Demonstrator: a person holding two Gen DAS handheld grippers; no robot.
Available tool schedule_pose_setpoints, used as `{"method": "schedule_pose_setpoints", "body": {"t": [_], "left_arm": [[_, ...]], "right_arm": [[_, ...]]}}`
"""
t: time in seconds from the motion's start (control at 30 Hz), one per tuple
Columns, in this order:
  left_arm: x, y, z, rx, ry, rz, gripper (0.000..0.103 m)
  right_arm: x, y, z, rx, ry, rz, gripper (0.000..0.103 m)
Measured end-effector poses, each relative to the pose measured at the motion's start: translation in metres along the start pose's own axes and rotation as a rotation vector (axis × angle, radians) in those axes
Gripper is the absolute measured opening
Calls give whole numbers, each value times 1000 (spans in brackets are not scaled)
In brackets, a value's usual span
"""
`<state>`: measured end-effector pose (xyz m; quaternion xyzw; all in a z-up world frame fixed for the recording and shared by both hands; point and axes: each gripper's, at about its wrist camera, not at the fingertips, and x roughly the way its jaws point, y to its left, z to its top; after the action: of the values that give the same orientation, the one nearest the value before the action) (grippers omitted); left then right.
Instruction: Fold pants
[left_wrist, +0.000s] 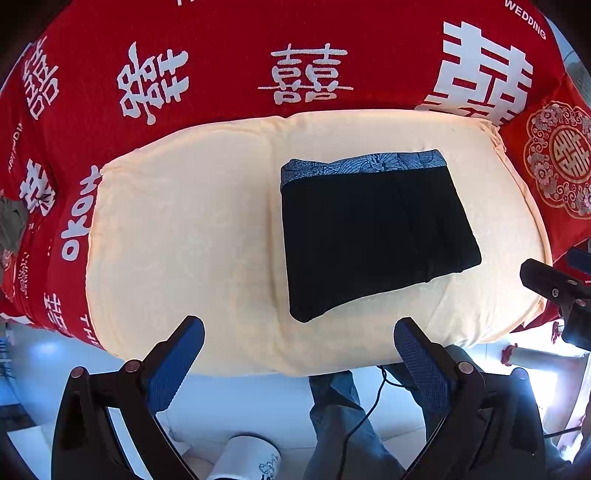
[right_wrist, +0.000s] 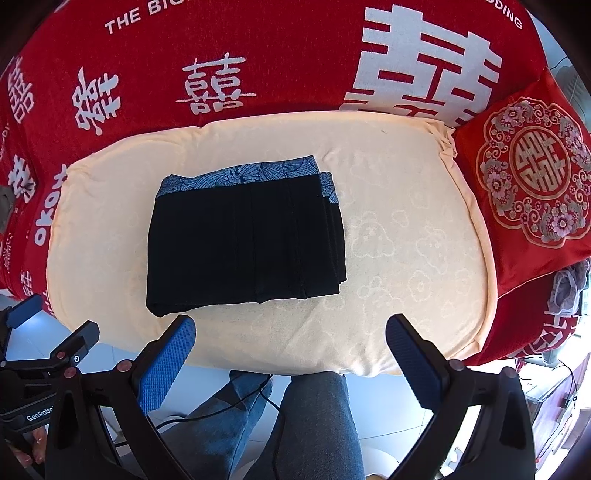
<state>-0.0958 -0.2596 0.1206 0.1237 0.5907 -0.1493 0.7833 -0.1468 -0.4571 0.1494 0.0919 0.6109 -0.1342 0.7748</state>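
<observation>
A: Status on the fold?

B: Biggest thing first: red cover (right_wrist: 295, 66) with white characters, a cream pad (right_wrist: 388, 295) laid on top of it as the work surface. Red embroidered cushion (right_wrist: 532, 173) sits at the pad's right end.

A: And the pants?

B: Pants (right_wrist: 243, 240) lie on the cream pad, left of centre in the right wrist view, right of centre in the left wrist one (left_wrist: 373, 236). Compact black rectangle, several layers stacked; layer edges show on its right side. Patterned blue waistband (right_wrist: 240, 175) runs along the far edge. Looks like a finished fold to me, or very near it.

A: Anything left?

B: Right-side layer edges are slightly stepped, not flush. Near edge runs a bit skewed against the pad. Cosmetic. If tolerance is loose, I'd call it done.

A: Grippers?

B: Left gripper (left_wrist: 299, 354) has its jaws spread wide, nothing between them, hovering at the pad's near edge, clear of the cloth. Right gripper (right_wrist: 291, 350) same: jaws apart, empty, just short of the pants' near edge. Neither touches the fabric.

A: So both released.

B: Judging from this, yes. Remaining work is at most a squaring tap on the right side.
</observation>
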Motion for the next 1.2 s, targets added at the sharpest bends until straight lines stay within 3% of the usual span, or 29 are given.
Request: {"method": "schedule_pose_setpoints", "body": {"t": [1.2], "left_arm": [[9,-2,-2,-31,5,-1,103]], "right_arm": [[6,8,2,-45,14,0,103]]}}
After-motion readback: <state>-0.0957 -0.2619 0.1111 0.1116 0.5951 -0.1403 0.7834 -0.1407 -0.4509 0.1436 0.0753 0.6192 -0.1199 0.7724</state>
